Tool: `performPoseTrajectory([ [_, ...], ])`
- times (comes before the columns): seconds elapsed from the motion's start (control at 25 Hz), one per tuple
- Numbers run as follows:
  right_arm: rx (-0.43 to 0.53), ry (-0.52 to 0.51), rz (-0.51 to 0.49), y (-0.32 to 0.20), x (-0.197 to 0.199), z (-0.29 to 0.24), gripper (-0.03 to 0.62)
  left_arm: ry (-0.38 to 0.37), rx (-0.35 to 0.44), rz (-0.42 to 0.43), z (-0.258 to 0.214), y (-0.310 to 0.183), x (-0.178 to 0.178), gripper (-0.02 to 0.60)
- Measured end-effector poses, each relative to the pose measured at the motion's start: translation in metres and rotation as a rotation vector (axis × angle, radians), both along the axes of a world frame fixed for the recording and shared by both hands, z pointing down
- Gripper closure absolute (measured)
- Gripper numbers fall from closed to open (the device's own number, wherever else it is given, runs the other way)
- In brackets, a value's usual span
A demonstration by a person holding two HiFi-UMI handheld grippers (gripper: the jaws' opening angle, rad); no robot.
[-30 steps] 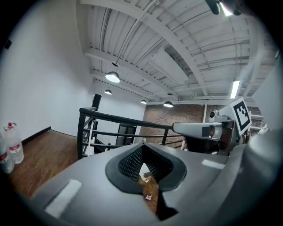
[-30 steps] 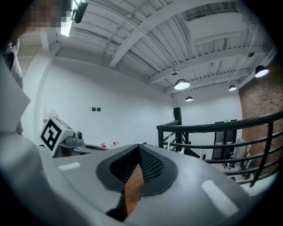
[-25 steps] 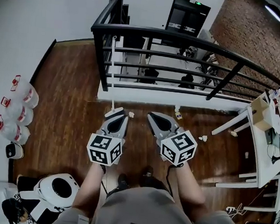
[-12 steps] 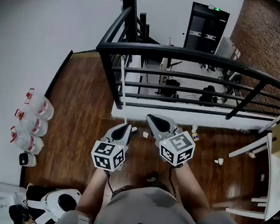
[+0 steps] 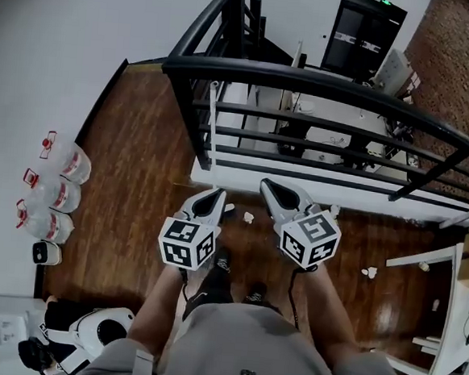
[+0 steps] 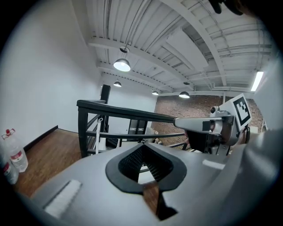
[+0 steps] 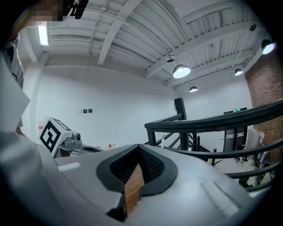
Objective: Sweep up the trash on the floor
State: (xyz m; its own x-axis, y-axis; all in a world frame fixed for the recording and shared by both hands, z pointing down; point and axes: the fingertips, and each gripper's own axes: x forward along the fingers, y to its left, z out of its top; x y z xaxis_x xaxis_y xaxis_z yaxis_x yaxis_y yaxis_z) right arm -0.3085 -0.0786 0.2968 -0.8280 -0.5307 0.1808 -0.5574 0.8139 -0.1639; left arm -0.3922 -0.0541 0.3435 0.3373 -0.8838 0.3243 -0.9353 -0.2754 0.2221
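The left gripper (image 6: 142, 146) has its jaws pressed together, tips meeting, and only a sliver of wooden floor (image 5: 138, 175) shows through the slot behind the pads. The right gripper (image 7: 138, 148) is the same: jaws closed tip to tip, with a strip of floor seen through the slot. In the head view the left gripper (image 5: 218, 194) and right gripper (image 5: 267, 185) are side by side in front of the person, both angled slightly down and pointing toward a black railing (image 5: 308, 79). The task's trash is on the floor. One pale scrap (image 5: 249, 218) lies between the two grippers, just beside their tips in the picture. A second scrap (image 5: 335, 209) sits by the white ledge under the railing, right of the right gripper. A third scrap (image 5: 368, 272) lies farther right, near the legs of a white table (image 5: 440, 352). The person's dark shoes (image 5: 222, 264) stand below the grippers. Well to the left, three clear bottles (image 5: 54, 194) with red caps line up along the white wall (image 5: 42, 62).
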Motion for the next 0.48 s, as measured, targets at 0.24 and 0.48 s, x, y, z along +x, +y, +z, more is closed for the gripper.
performPoseTrajectory([
  [0.24, -0.046, 0.063, 0.002, -0.056, -0.055, 0.021, 0.594, 0.035, -0.031, 0.015, 0.027, -0.055, -0.048, 0.574],
  [0.48, -0.085, 0.08, -0.003, -0.098, -0.108, 0.043, 0.594, 0.03, -0.07, -0.001, 0.066, -0.105, -0.101, 0.574],
])
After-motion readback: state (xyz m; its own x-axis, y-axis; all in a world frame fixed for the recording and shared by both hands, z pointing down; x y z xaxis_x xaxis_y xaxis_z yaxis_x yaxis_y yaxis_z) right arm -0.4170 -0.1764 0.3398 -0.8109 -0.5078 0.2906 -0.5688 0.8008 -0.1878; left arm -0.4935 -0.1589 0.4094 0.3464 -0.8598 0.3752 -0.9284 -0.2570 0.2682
